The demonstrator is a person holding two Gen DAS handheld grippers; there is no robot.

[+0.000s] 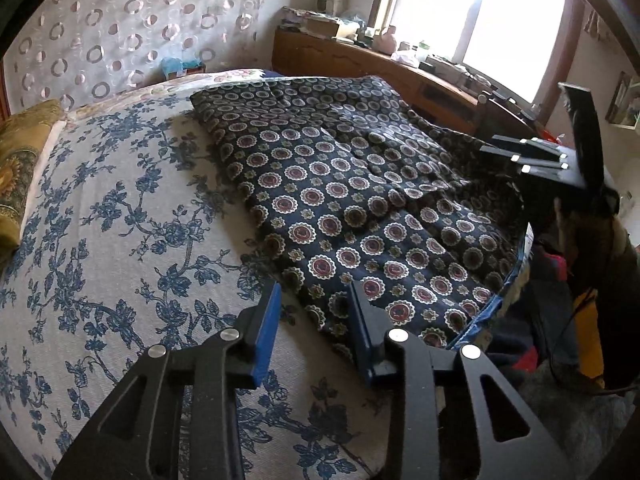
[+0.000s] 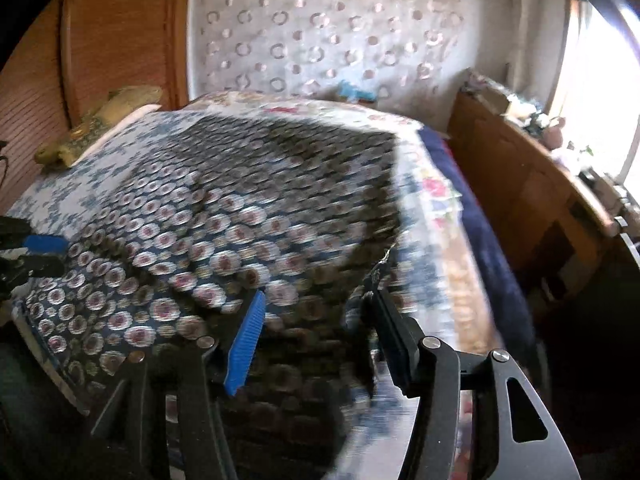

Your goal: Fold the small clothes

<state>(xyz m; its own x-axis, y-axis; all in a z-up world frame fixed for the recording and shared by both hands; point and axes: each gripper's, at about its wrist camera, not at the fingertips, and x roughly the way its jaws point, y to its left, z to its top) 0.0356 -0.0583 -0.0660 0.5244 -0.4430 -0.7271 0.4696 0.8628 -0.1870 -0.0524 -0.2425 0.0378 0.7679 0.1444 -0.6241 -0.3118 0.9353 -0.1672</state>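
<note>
A bed (image 1: 100, 208) fills most of both views, covered by a pale sheet printed with blue flowering branches. Behind it hangs a white curtain (image 1: 132, 20) patterned with silvery rings. A long wooden counter (image 1: 360, 60) crowded with small items runs beside the bed, under a bright window (image 1: 480, 12).

Spread across the right part of the bed is the garment (image 1: 340, 200), a dark navy cloth printed with round red-and-cream medallions. It lies mostly flat with several creases and overlapping layers, its near edge reaching the side of the bed. In the right wrist view the same cloth is blurred by motion.

An olive-gold patterned pillow (image 1: 20, 176) rests at the far left edge of the bed.

The left gripper (image 1: 314, 328) hovers above the garment's near corner, its blue-padded fingers (image 1: 266, 332) spread apart with nothing between them. The right gripper (image 2: 316, 336) sits low over the garment's edge, fingers likewise apart; whether it touches the cloth cannot be told through the blur. In the left view the right gripper appears at the far right, held above the cloth.
</note>
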